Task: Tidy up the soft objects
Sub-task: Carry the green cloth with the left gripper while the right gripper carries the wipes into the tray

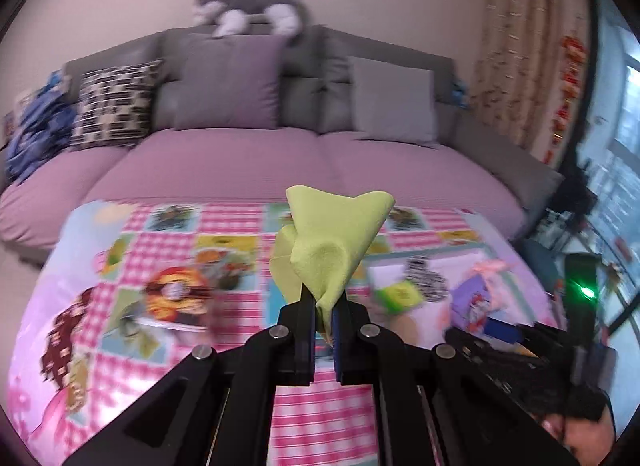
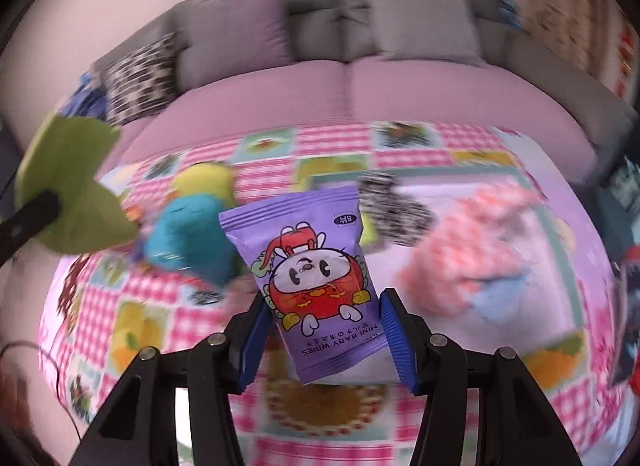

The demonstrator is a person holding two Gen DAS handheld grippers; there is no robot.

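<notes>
My left tool pinches the green cloth tight | my right tool grips the purple baby wipes pack | both above the checkered blanket.

"MINI BABY WIPES" (upside down), purple packet

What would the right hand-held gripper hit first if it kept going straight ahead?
Probably the striped black-and-white cloth lying on the checked blanket, just beyond the wipes pack that the right hand-held gripper holds. Motion blur makes depth uncertain; the sofa lies further on.
</notes>
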